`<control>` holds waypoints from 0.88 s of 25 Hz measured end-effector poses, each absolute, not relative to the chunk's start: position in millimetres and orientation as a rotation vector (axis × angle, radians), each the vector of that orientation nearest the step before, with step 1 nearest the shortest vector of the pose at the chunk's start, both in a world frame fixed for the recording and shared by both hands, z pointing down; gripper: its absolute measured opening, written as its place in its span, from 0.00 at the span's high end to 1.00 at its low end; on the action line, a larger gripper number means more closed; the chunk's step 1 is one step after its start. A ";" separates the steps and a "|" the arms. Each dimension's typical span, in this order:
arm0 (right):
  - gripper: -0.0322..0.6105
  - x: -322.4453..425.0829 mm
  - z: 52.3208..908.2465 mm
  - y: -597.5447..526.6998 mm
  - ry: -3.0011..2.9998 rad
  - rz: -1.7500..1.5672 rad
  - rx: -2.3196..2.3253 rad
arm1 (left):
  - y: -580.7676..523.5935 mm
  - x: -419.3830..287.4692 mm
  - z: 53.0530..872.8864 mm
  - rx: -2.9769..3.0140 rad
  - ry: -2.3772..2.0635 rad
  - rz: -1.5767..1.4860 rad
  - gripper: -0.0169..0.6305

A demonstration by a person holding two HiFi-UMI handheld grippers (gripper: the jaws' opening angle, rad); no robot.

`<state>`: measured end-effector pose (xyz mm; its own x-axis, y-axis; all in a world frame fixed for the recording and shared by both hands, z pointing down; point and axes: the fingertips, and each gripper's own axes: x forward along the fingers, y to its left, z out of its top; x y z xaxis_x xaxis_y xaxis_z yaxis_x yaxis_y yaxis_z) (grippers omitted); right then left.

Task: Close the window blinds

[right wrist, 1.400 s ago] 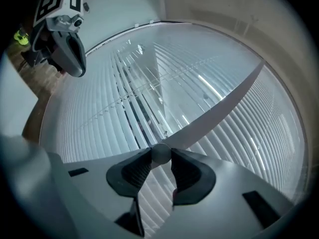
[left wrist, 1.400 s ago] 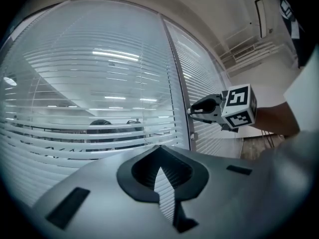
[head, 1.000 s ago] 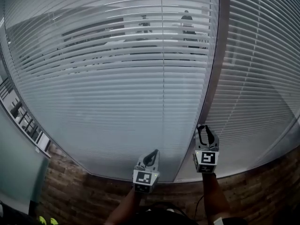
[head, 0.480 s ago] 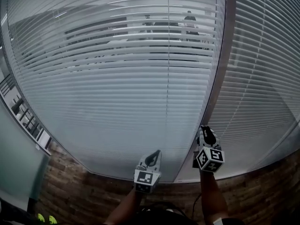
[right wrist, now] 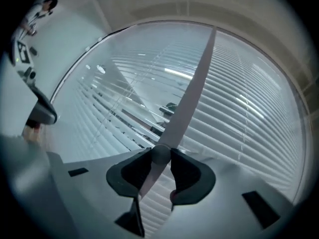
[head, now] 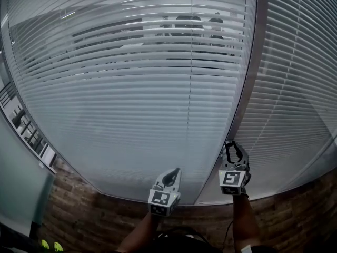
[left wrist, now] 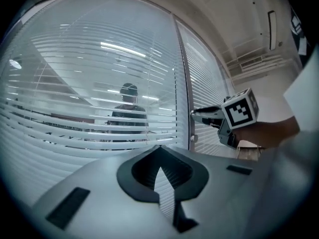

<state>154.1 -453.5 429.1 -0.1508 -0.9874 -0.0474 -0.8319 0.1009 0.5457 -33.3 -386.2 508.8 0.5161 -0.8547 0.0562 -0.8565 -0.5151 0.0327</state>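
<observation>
Grey slatted blinds cover the big pane, and a second set hangs right of the mullion. The upper slats stand tilted apart, so the room beyond shows through; the lower ones look flat. My right gripper points level at the mullion. Its jaws have just been closing and now pinch a small round knob on that mullion. My left gripper hovers lower left in front of the blinds, tips together with nothing in them. The right gripper also shows in the left gripper view.
A brick wall runs under the window sill. People stand behind the glass, one of them facing the left gripper view. Framed panels line the left wall.
The right gripper has rolled about its own axis on the spot: its marker cube tipped sideways, then came back square. The left gripper has stayed where it was.
</observation>
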 end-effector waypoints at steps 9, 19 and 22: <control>0.75 147.1 433.2 -451.7 -1.593 -1.147 1.295 | -387.1 -29.7 508.7 2.700 -1.502 0.068 0.98; 0.74 144.3 432.9 -447.3 -1.711 -1.099 1.440 | -380.0 -25.3 506.2 2.756 -1.527 0.130 0.98; 0.69 144.1 433.9 -443.6 -1.870 -0.947 1.566 | -377.9 -25.6 510.4 2.752 -1.528 0.155 0.98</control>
